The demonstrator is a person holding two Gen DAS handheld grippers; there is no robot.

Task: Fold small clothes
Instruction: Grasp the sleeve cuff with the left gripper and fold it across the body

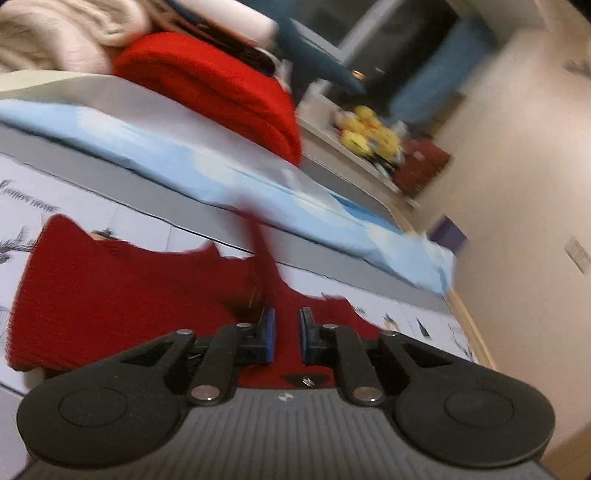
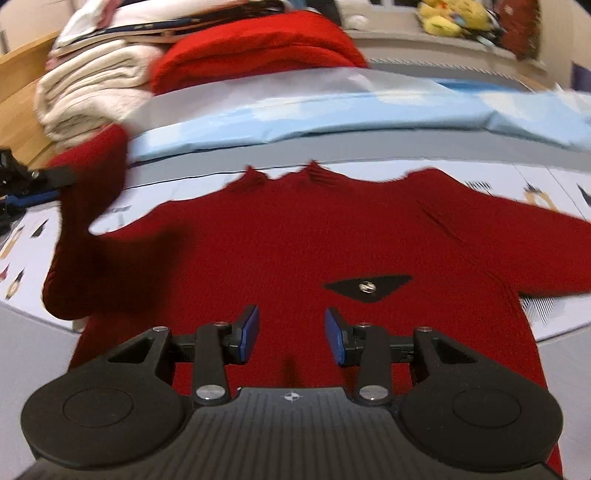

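Home bedroom: bed (image 2: 369,107), folded blankets (image 2: 85,96), plush toys (image 2: 450,16)

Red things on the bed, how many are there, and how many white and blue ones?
Red: 2, the red sweater lying spread out and the folded red blanket behind it.
White: 1, the folded cream blanket.
Blue: 1, the light blue sheet.
Total: 4.

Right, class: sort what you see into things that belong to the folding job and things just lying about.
In the job:
red sweater
its sleeve, lifted by the left gripper
right gripper

Lying about:
folded red knit
cream blanket
light blue sheet
yellow plush toys
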